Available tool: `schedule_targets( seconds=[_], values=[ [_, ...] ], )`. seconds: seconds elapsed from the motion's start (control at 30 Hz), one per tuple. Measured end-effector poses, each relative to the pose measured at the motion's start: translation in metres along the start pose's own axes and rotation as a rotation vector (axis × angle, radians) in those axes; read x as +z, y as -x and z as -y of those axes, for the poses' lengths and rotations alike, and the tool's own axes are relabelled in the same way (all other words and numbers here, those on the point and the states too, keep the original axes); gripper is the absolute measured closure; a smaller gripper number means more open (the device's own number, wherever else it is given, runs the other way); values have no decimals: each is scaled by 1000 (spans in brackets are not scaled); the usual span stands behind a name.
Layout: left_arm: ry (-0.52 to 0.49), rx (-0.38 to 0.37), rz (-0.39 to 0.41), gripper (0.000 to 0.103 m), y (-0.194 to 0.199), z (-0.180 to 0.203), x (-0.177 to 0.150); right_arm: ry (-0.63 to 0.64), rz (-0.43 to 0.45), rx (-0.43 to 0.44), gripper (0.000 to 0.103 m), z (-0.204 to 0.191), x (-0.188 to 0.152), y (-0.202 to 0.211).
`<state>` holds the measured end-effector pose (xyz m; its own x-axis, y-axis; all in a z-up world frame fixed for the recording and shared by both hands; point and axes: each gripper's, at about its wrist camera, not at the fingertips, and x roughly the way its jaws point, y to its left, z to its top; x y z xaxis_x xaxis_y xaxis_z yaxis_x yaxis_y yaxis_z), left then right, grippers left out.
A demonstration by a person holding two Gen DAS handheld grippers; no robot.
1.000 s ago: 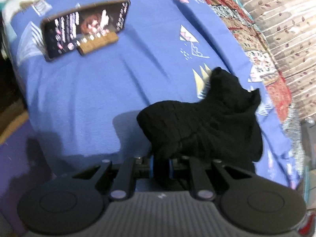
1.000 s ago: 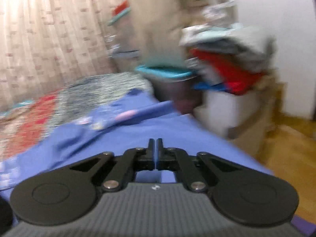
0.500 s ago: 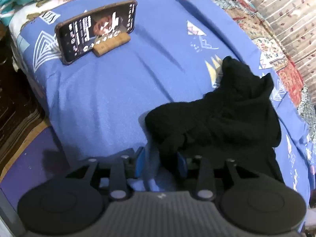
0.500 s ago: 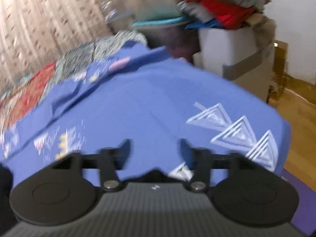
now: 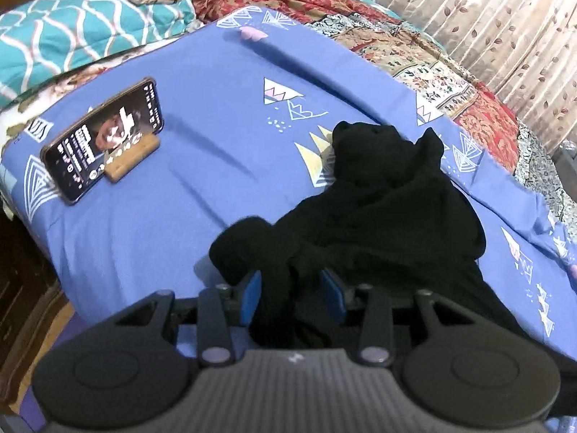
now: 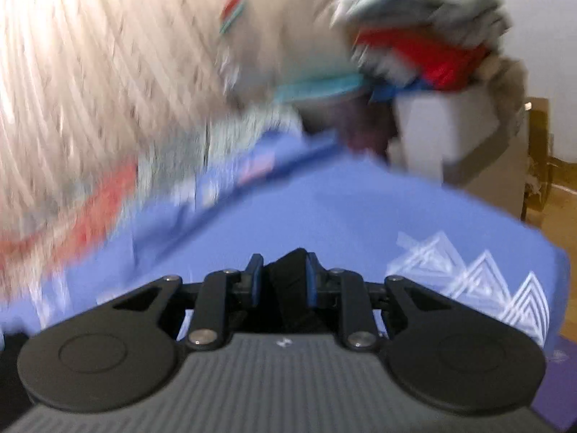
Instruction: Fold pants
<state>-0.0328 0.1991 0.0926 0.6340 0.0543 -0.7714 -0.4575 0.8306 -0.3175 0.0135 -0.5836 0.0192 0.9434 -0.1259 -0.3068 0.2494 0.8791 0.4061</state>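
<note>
1. The left gripper is seen with its blue pads set well apart; a thick bunch of the black pants lies between them, but the cloth does not appear to be pinched.
2. The right gripper is seen partly closed around a ridge of black fabric. Whether the cloth is firmly clamped cannot be told, as this view is blurred by motion.
3. The pants are found crumpled in a heap on the blue bedsheet, near the bed's front edge and just in front of the left gripper.
4. Two separate parts of the garment seem to be taken up so that it can be lifted and spread flat; no fold is judged to have been made yet.
5. A phone is propped on a wooden stand, well apart from the pants, presumably kept out of the folding area.
</note>
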Motion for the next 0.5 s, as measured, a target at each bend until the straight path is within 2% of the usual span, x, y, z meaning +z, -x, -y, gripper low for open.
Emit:
schedule_targets(
  seconds=[0.03,0.1,0.13,0.17,0.23,0.33,0.5],
  values=[
    [-3,1,-10,66,-3,3,0,11,-19,-53,73,1,1,-7],
    [-10,8,-42,65,-11,7,-2,93,-124,-165,69,0,-5,-30],
    [-12,18,-58,65,-14,8,-3,110,-159,-185,62,2,-8,-36],
    [-11,27,-73,65,-18,8,-6,93,-169,-165,51,8,-10,-37],
    [-5,26,-98,65,-23,5,-11,-9,-123,-133,44,25,-13,-25],
    [-1,37,-128,64,-28,-2,-17,-102,-112,-141,43,45,-19,-9],
    [33,35,-147,62,-30,-12,-19,-131,-171,-141,43,55,-37,9]
  ],
)
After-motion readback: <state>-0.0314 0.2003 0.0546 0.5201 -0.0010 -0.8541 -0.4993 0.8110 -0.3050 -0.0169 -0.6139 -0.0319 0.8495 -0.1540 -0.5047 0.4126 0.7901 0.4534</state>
